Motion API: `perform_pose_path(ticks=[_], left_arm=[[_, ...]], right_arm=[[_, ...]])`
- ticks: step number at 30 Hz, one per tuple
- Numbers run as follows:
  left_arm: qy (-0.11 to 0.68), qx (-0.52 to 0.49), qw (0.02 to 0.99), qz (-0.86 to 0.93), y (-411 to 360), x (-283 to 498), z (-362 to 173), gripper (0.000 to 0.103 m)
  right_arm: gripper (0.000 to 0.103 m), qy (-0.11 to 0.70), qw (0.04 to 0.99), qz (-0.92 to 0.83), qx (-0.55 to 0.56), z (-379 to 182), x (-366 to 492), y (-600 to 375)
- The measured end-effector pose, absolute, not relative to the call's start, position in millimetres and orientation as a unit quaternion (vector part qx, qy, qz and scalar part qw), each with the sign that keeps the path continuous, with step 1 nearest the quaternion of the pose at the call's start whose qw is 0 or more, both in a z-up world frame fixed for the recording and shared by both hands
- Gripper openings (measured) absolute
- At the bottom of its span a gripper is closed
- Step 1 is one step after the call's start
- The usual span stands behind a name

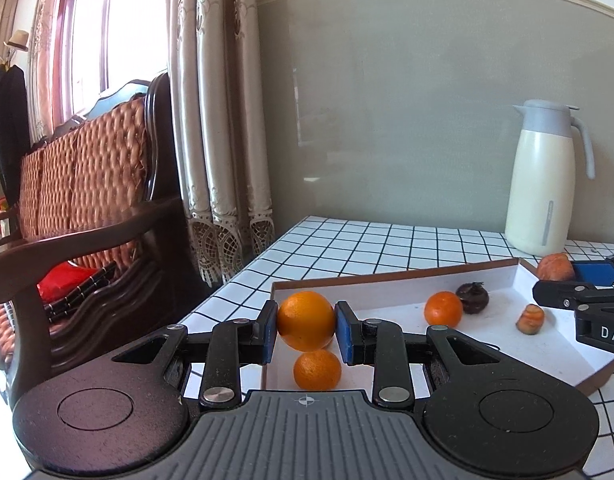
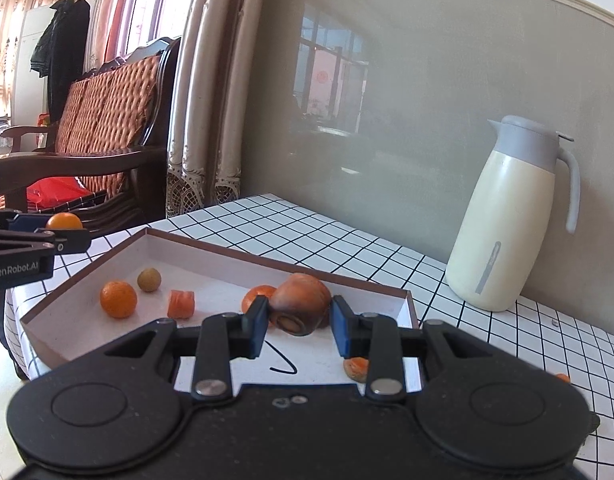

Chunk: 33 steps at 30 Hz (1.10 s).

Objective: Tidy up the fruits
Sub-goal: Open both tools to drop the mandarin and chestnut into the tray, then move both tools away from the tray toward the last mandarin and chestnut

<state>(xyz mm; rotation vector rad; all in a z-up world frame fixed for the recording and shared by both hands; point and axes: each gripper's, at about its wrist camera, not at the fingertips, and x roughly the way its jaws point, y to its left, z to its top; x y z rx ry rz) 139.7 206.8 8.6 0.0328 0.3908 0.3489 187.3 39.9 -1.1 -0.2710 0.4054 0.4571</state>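
Observation:
My left gripper is shut on a large orange and holds it above the near corner of the white tray. A small mandarin lies under it. Another mandarin, a dark round fruit and an orange chunk lie in the tray. My right gripper is shut on a brownish-orange carrot piece above the tray. A mandarin, a small tan fruit, a carrot chunk and another mandarin lie there too.
A cream thermos jug stands at the back right against the wall. The tray sits on a white checked tablecloth. A wooden chair and curtains are left of the table. An orange piece lies near the tray's front.

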Motion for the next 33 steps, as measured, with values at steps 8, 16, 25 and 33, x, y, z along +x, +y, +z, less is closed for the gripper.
perform_pose_path(ticks=[8, 16, 25, 33], left_arm=[[0.199, 0.008, 0.964, 0.176, 219.2, 162.6, 6.2, 0.031], [0.207, 0.010, 0.963, 0.170, 219.9, 191.0, 4.5, 0.031], [0.221, 0.001, 0.960, 0.173, 226.5, 223.5, -1.2, 0.031], [0.191, 0.015, 0.962, 0.196, 216.7, 222.3, -3.3, 0.103]], right_arm=[[0.025, 0.195, 0.946, 0.217, -0.138, -0.5, 209.8, 42.3], [0.025, 0.206, 0.947, 0.210, -0.131, -6.1, 233.9, 39.0], [0.025, 0.228, 0.945, 0.203, -0.118, -12.1, 263.3, 30.4], [0.086, 0.226, 0.950, 0.176, -0.123, -16.8, 271.8, 21.9]])
